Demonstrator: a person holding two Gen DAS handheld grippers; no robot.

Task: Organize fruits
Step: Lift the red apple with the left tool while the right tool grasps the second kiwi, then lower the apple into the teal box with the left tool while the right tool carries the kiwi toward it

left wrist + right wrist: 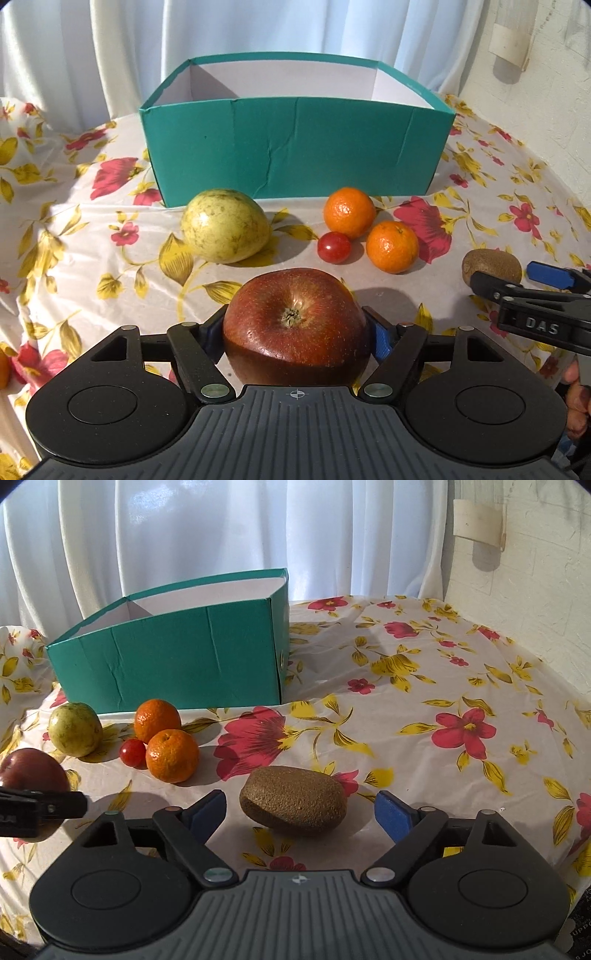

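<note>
The left tool [295, 328] grips the apple [295, 325], its blue pads pressed against the fruit's two sides, stem end facing up toward the camera. Whether the apple is lifted or resting on the table [92, 258] cannot be told for sure. The box [295, 147] stands straight ahead of the apple, beyond it, open top showing white inner walls and what looks like a divider. Between apple and box lie the pear [225, 225], the tomato [334, 246] and two oranges [349, 212] [392, 246], all just in front of the box's near wall.

The right tool [299, 812] is spread wide, and the kiwi [293, 801] lies on the table between its pads, touching neither. The kiwi's long axis runs roughly across the gap, from pad to pad, so closing would likely squeeze it end to end. From the kiwi the box lies ahead and to the left. The left tool is the nearer to the box, and its load probably has to rise over the near wall.
</note>
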